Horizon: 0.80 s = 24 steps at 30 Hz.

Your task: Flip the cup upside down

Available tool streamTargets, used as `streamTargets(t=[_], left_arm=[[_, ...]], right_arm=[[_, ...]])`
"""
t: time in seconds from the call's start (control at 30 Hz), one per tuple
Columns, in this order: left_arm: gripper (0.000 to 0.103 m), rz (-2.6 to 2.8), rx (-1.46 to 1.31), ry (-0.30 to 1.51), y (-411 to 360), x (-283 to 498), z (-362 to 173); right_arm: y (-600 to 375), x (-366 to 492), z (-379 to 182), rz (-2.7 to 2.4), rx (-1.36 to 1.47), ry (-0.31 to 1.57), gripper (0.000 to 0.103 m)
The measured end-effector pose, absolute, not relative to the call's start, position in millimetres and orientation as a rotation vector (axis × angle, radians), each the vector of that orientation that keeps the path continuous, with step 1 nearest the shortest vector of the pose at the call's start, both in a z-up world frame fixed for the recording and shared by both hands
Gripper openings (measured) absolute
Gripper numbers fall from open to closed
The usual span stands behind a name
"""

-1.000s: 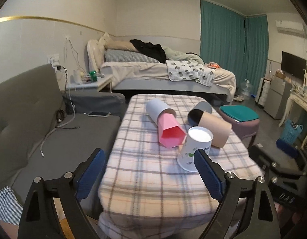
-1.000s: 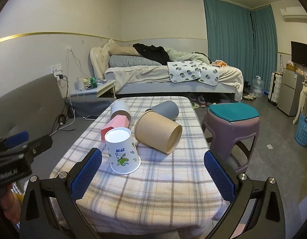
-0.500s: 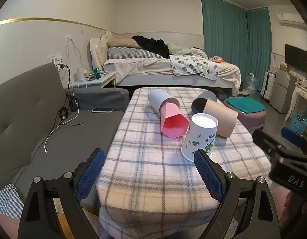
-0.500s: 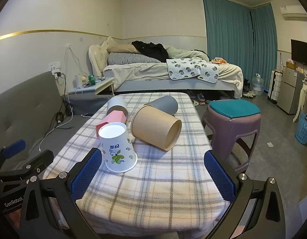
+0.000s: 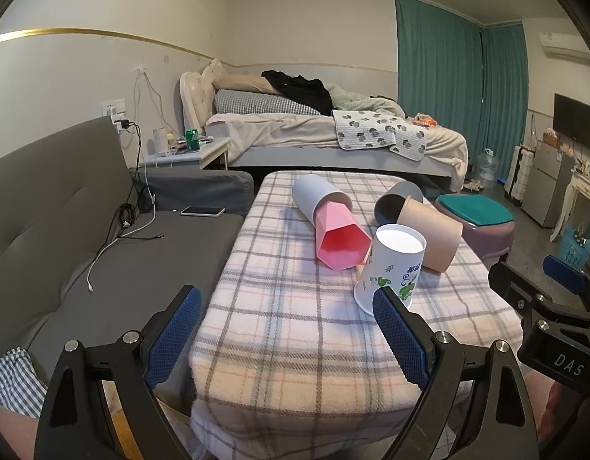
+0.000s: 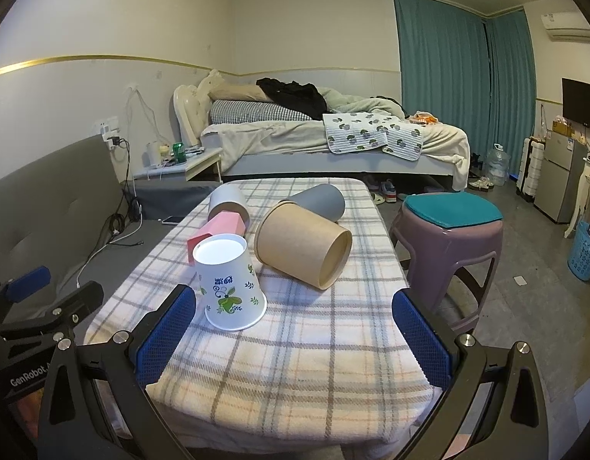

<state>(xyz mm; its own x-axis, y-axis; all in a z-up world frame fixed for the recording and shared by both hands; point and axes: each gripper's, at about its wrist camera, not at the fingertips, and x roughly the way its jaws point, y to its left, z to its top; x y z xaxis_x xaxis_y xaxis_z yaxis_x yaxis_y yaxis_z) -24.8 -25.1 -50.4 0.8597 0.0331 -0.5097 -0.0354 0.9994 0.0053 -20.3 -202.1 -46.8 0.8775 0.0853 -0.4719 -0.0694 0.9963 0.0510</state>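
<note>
A white paper cup with a green leaf print [image 5: 390, 268] [image 6: 230, 281] stands upside down on the plaid-covered table [image 5: 295, 329] [image 6: 295, 360], rim down, base up. My left gripper [image 5: 287, 337] is open and empty, held back at the table's near left corner; its right finger overlaps the cup's lower edge in view. My right gripper [image 6: 295, 337] is open and empty at the near edge, with the cup just beyond its left finger. Each gripper shows at the edge of the other's view.
Behind the white cup lie a pink faceted cup [image 5: 341, 237] [image 6: 214, 230] nested in a light grey cup [image 5: 314, 197] [image 6: 228, 201], and a brown cup [image 5: 429, 235] [image 6: 302, 245] nested in a dark grey one [image 6: 322, 199]. A grey sofa [image 5: 84, 230] stands left, a purple stool [image 6: 448, 230] right.
Both grippers have drawn back a little from the table and stayed open. The white cup stands unmoved, upside down.
</note>
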Motion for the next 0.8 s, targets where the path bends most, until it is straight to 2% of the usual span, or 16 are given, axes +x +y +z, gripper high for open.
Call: streamTargets(t=[0.8], left_arm=[[0.094,0.051,0.0,0.523,-20.5,-25.7,-45.0]], right_arm=[[-202.3,-16.3,-52.7,0.061,0.031,0.521,0.103]])
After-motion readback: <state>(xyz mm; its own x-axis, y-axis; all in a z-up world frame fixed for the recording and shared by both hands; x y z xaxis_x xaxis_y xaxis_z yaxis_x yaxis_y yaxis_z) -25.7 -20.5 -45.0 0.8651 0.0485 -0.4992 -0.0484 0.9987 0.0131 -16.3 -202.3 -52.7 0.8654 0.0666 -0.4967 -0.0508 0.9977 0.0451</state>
